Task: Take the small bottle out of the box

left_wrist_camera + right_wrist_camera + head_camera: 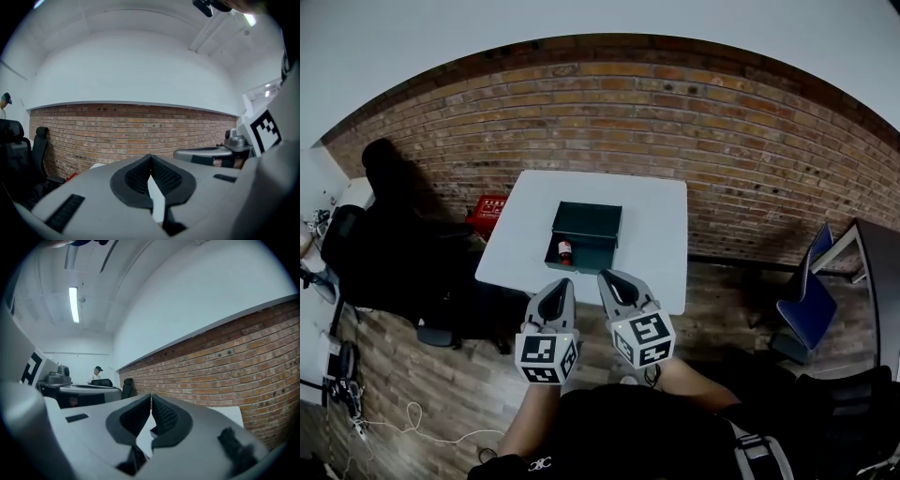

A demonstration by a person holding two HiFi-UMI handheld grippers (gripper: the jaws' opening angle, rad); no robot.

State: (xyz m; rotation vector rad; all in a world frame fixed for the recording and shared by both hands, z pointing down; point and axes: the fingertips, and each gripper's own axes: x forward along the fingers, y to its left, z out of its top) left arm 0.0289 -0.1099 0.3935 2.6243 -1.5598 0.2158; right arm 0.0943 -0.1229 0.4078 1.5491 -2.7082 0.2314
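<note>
A dark green box (586, 234) stands open on the white table (661, 234), its lid raised at the back. Inside its left end lies the small bottle (565, 250), red with a dark cap. Both grippers hang in front of the table's near edge, short of the box. My left gripper (565, 282) is shut with nothing in it, its jaws tip to tip (150, 156). My right gripper (603, 276) is shut and empty too, jaws meeting (151, 396). Both gripper views point at the brick wall, over the box.
A black office chair (389, 244) stands left of the table, with a red crate (489, 208) beside it. A blue chair (806, 302) and a dark desk (877, 281) are at the right. The brick wall (722, 141) runs behind the table. A person (96, 373) sits far off.
</note>
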